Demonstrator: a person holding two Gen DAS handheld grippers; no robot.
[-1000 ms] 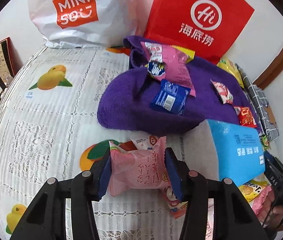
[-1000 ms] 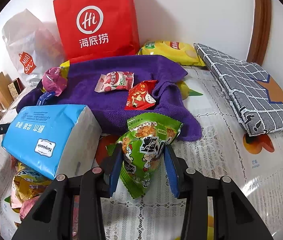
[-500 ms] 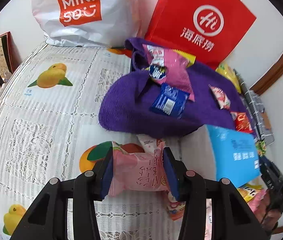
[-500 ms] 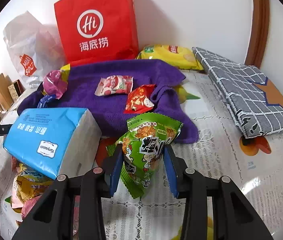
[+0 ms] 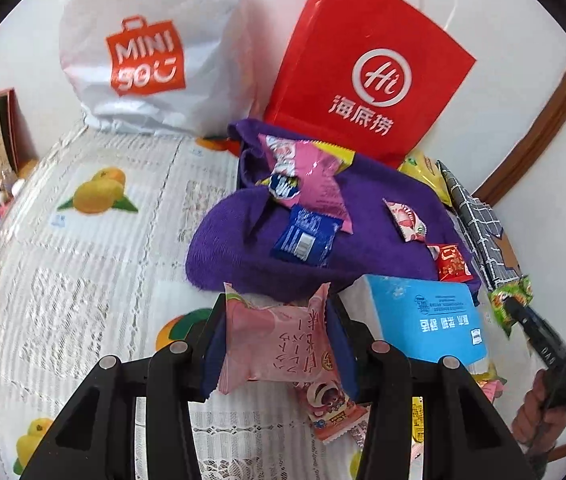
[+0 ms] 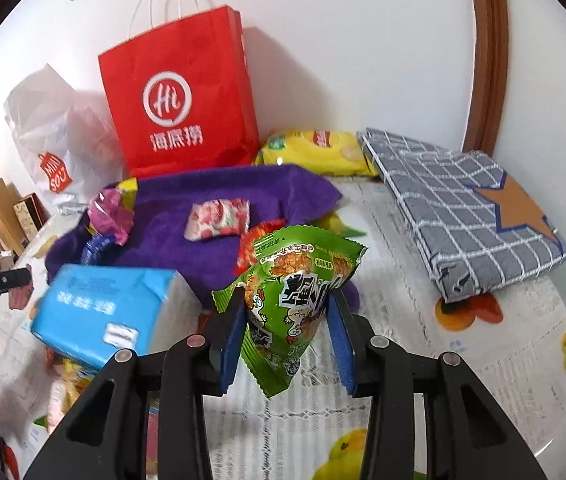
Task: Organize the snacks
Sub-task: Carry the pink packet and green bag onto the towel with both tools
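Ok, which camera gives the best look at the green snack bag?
The right wrist view: the green snack bag sits centered in the right gripper. The left wrist view catches only its edge at far right.

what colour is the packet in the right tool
Green crinkly snack packet with cartoon print; clearest in the right wrist view.

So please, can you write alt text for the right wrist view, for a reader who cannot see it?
The right hand-held gripper holds a green snack packet upright between its blue pads over a fruit-print tablecloth. Behind it, a purple towel carries small snack packets, with a blue tissue pack at left. A red paper bag stands by the wall.
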